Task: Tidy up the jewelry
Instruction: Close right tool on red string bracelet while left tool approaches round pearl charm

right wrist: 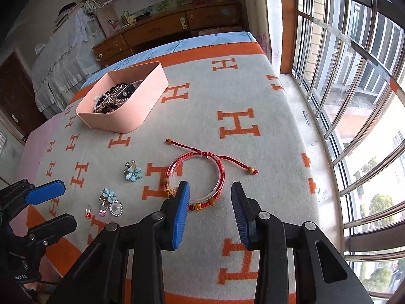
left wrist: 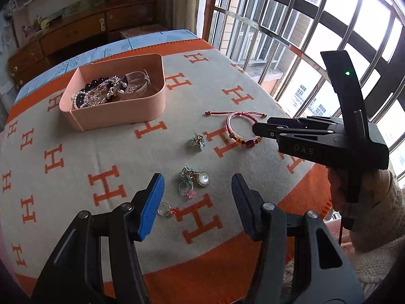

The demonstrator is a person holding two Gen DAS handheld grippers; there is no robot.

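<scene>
A pink box holding several bracelets and beads stands at the far side of the blanket. A red cord bracelet lies loose on the blanket. A blue flower clip lies to its left. A cluster of rings and a pearl brooch lies nearer, with a small red-stone ring beside it. My left gripper is open above the ring cluster. My right gripper is open, just over the bracelet's near edge.
A grey blanket with orange H letters and an orange border covers the bed. A barred window runs along the right. A wooden dresser stands beyond the bed's far end.
</scene>
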